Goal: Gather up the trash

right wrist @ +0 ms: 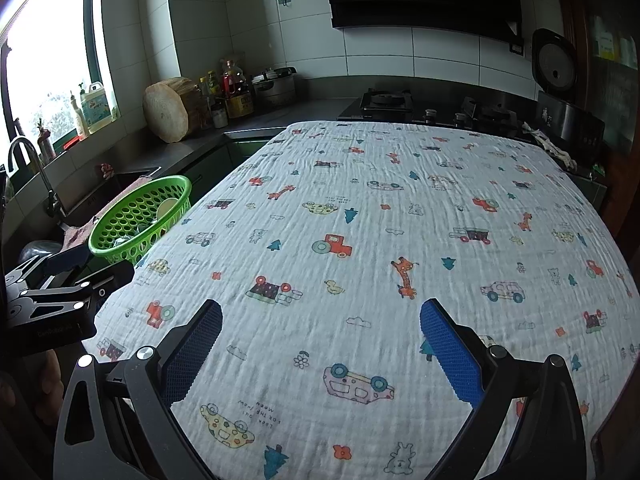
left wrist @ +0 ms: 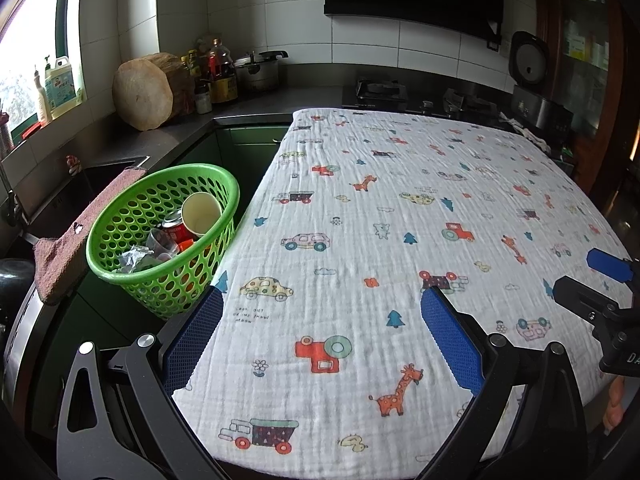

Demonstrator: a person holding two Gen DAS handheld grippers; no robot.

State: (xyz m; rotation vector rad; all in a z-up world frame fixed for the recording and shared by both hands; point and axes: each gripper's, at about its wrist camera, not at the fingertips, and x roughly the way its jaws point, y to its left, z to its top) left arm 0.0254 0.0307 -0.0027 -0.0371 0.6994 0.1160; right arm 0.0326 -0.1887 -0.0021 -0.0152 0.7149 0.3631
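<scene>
A green perforated basket (left wrist: 120, 268) stands off the table's left edge, beside the sink. It holds a paper cup (left wrist: 201, 213), a red can (left wrist: 176, 229), a clear plastic cup (left wrist: 162, 243) and crumpled wrappers (left wrist: 134, 260). The same basket (right wrist: 132, 236) shows at the left of the right wrist view. My left gripper (left wrist: 322, 320) hovers open over the table's near-left part, nothing between its blue pads. My right gripper (right wrist: 320, 332) is open over the near middle, also holding nothing. The right gripper (left wrist: 608, 280) also enters the left wrist view at the right edge.
The table is covered by a white cloth (left wrist: 400, 240) printed with cars and giraffes. A brown rag (left wrist: 80, 236) hangs over the sink edge by the basket. Behind stand a wooden chopping block (left wrist: 144, 94), bottles, a pot (left wrist: 258, 72), a gas hob (left wrist: 380, 92) and a rice cooker (left wrist: 532, 80).
</scene>
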